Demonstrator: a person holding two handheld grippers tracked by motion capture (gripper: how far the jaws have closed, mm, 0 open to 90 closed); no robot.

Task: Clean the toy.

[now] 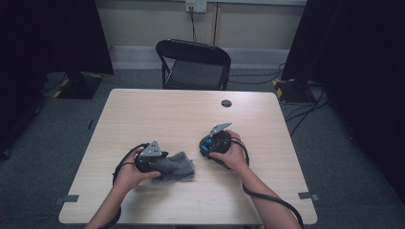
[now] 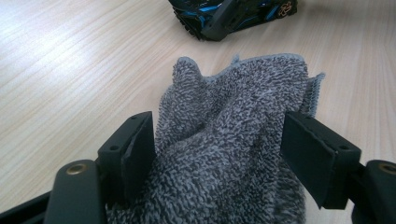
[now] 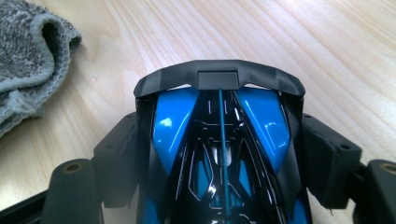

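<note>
Left gripper: jaws pinching the grey cloth, near the table's front edge.
Right gripper: jaws pressed on the blue toy car, mid-table.

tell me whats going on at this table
A person at a wooden table holds a two-jaw gripper in each hand. The left gripper is clamped on a bunched grey cloth, which lies on the table. The right gripper has its jaws around the sides of a blue and black toy car, pressing on it as far as the right gripper view shows. Car and cloth sit near each other but apart.
</note>
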